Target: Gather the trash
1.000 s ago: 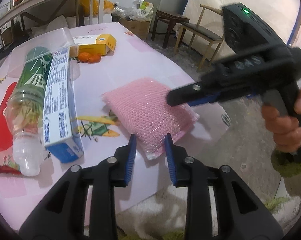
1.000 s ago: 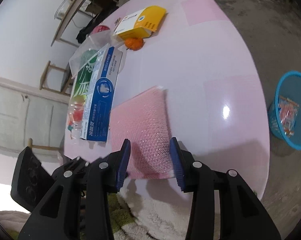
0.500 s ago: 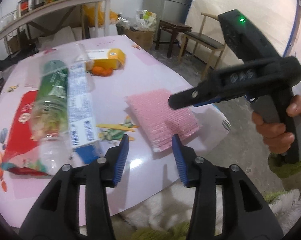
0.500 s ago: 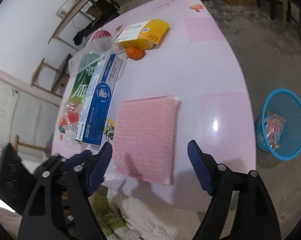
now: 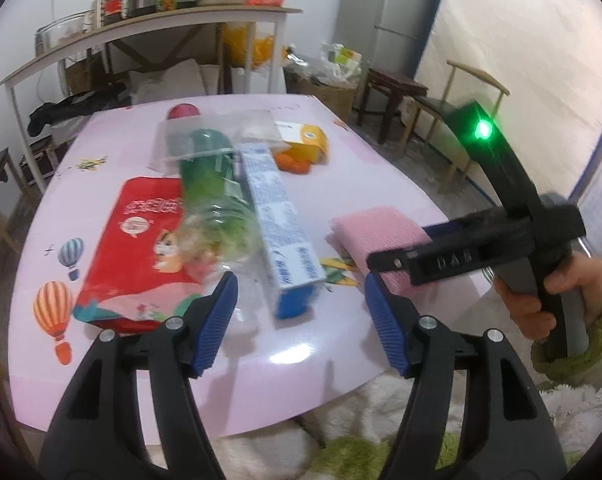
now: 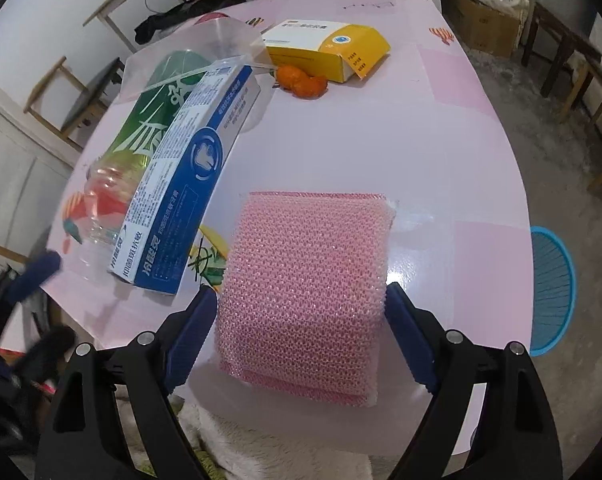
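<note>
Both grippers are spread wide: the right gripper point(image 6: 301, 320) straddles the pink sponge point(image 6: 307, 280); the left gripper point(image 5: 301, 320) hangs before the toothpaste box point(image 5: 279, 228), holding nothing.

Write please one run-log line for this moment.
left claw: open, empty | right claw: open, straddling pink sponge | sponge: on table | basket: on floor

Pink mesh sponge point(image 6: 307, 280) flat at worktop point(image 6: 441, 120) near edge; blue toothpaste box point(image 6: 181, 184) beside it, against green bottle point(image 6: 149, 132).
</note>
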